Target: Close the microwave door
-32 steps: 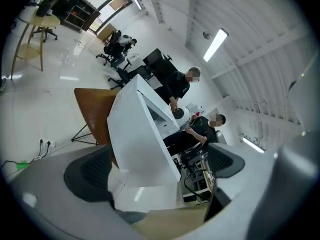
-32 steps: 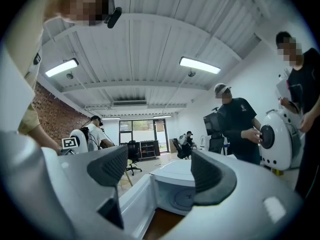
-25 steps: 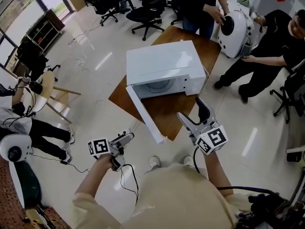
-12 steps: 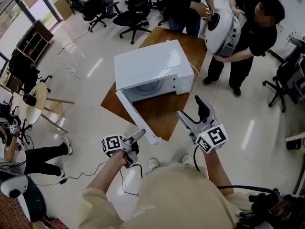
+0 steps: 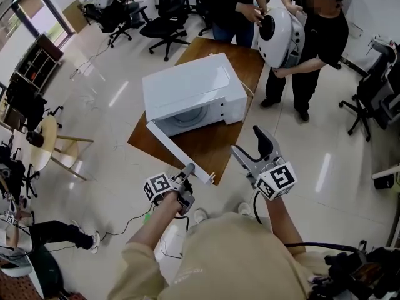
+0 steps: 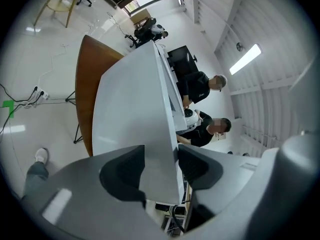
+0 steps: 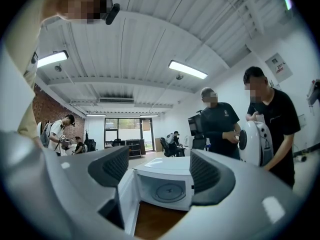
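A white microwave (image 5: 194, 92) stands on a brown wooden table (image 5: 222, 139), its door (image 5: 177, 150) swung wide open toward me. My left gripper (image 5: 187, 171) is at the door's free end. In the left gripper view the door (image 6: 135, 104) edge runs between the pads and the left gripper (image 6: 161, 166) is shut on it. My right gripper (image 5: 251, 145) hovers over the table's near right edge, jaws closing with nothing between them. The right gripper view shows the right gripper (image 7: 155, 171) pointing at the open microwave (image 7: 167, 181) cavity and turntable.
Two people stand at the table's far side, one holding a round white appliance (image 5: 278, 33). Black office chairs (image 5: 165, 8) stand behind the table. A wooden chair (image 5: 47, 144) is at the left. A cable (image 5: 128, 225) trails on the glossy floor.
My left gripper moved right toward the door's free end, and its jaws went from open to closed on the door edge. The right gripper hardly moved.
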`<state>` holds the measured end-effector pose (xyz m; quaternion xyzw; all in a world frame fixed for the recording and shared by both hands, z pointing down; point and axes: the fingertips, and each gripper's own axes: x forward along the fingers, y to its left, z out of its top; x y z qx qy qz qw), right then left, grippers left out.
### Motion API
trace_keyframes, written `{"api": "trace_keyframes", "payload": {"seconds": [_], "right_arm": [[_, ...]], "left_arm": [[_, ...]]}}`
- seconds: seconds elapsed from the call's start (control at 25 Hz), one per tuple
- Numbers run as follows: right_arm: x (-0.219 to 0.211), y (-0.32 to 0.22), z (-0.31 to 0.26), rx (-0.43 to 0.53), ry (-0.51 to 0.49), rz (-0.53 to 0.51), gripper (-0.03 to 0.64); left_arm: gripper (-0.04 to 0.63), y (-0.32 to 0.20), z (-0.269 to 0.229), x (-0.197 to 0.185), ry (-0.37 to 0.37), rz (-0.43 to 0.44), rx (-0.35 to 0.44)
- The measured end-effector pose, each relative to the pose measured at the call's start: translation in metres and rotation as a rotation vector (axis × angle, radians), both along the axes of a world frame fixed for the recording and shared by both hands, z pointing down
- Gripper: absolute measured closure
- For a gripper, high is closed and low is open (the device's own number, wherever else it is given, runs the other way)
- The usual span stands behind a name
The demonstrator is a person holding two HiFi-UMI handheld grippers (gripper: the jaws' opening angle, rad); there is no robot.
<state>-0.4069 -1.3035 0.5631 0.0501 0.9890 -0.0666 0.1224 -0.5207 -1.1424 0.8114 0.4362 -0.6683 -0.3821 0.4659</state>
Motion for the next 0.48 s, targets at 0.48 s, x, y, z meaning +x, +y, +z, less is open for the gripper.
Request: {"api": "trace_keyframes", "payload": {"seconds": [0.48], "right_arm": [[0.012, -0.017, 0.011, -0.038, 0.015, 0.053, 0.253]], "left_arm": [[0.379, -0.091, 0.007, -0.03, 0.091, -0.156, 0.048]]}}
